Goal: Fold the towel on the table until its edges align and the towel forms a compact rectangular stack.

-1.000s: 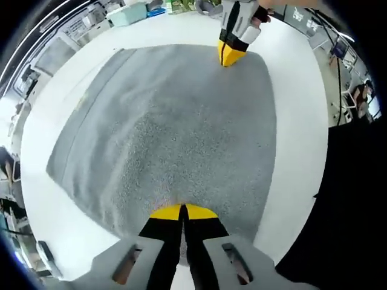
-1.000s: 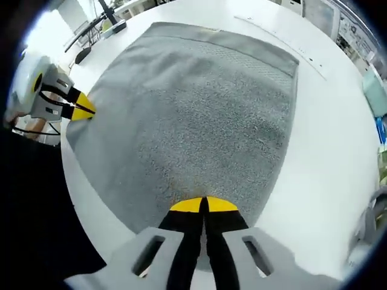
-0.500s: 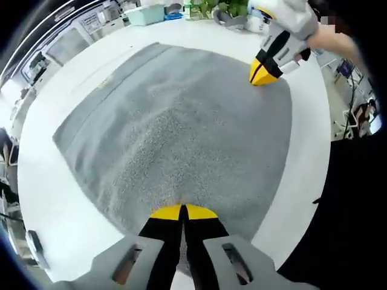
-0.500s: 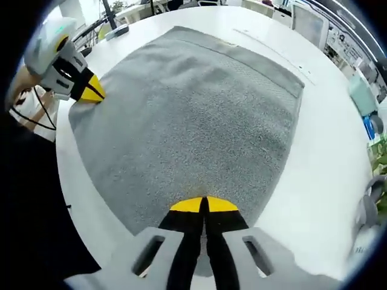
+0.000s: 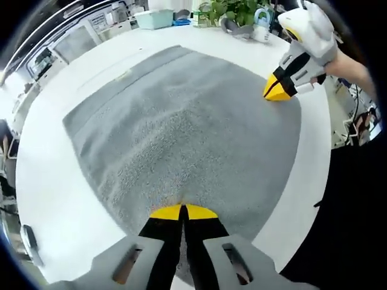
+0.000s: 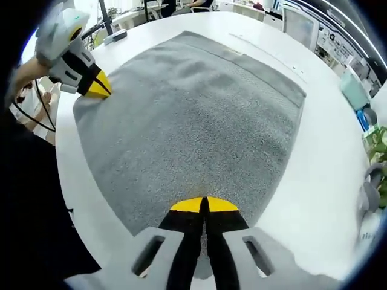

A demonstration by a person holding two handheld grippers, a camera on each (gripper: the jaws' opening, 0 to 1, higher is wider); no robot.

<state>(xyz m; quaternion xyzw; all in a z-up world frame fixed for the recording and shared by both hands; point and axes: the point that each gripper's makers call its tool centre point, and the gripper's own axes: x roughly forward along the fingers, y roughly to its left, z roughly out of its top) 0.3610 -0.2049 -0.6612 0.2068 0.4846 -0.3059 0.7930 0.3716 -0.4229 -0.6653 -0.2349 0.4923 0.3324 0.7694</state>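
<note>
The white bench (image 5: 42,163) takes up most of both views, and the grey towel (image 5: 181,127) is spread out over the middle of it, mostly flat with a few soft ripples. In the left gripper view the towel runs from about 6 o'clock up toward 12, with a banded hem along its far edge around 11 o'clock. The left claw (image 5: 182,211) sits at 6 o'clock, yellow tips pressed together and pinching the near corner of the towel. Over at 2 o'clock the right claw (image 5: 277,93) has its tips closed on the other near corner, with a hand (image 5: 351,66) behind it. In the right gripper view it's the mirror deal: towel (image 6: 193,121) across the middle of the bench (image 6: 326,181), right claw (image 6: 203,205) clamped on the towel edge at 6 o'clock, left claw (image 6: 100,86) pinching its corner at 10 o'clock. Past the bench's far edge in the left gripper view there's a teal bin (image 5: 154,19) at 12 o'clock and a green plant (image 5: 233,9) just right of it.
</note>
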